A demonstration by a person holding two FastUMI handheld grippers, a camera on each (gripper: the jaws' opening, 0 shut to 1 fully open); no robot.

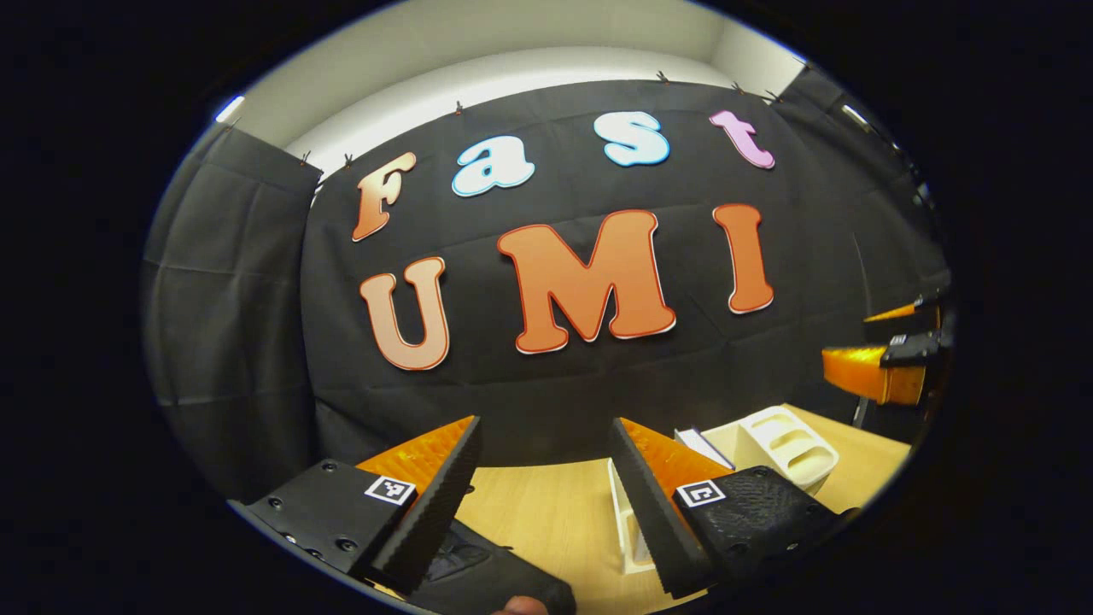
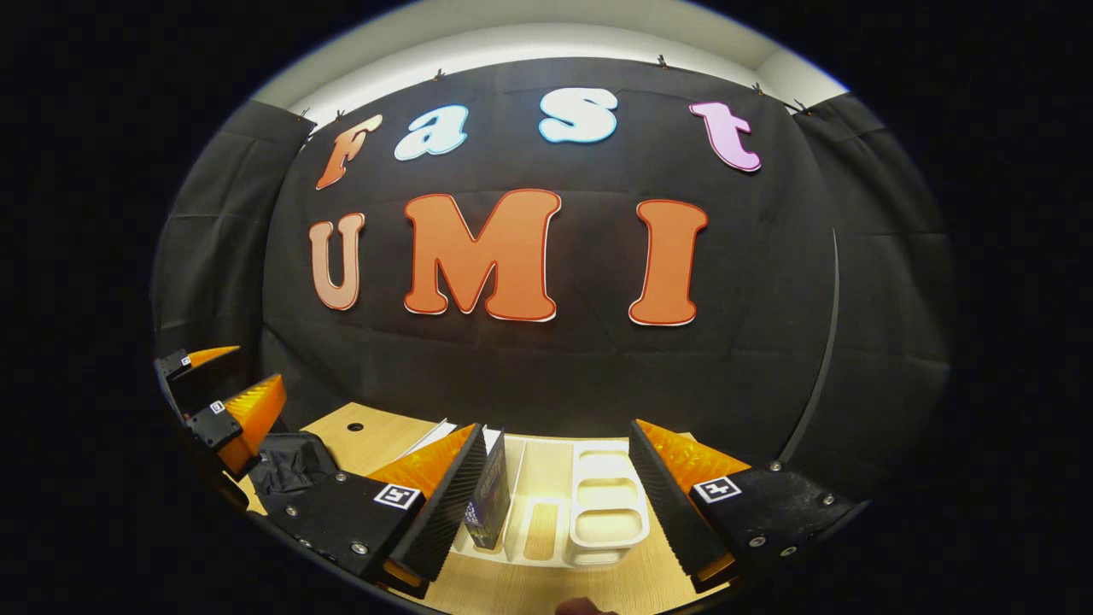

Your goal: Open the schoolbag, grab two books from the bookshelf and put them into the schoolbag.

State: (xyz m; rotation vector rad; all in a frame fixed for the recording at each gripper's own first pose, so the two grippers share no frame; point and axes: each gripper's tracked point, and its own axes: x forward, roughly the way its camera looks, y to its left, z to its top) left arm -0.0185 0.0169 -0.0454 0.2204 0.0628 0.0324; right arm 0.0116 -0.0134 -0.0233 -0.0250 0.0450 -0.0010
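Raised above the counter [image 2: 529, 589], the right gripper [image 2: 555, 500] is held level, fingers spread (nothing pinched), the bookshelf [image 2: 602, 512] seen between them; the left gripper [image 1: 546, 495] is likewise spread.

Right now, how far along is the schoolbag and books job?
Barely begun. Nothing looks done: a dark book stands upright in the white bookshelf, and the black schoolbag lies on the wooden table; whether it is open I cannot tell. The left gripper and right gripper are open, holding nothing. Opening, grabbing and packing remain.

Bookshelf [image 2: 598, 504]: cream white
Book [image 2: 493, 500]: dark blue cover
Table [image 2: 546, 581]: light wood grain
Schoolbag [image 2: 290, 465]: black
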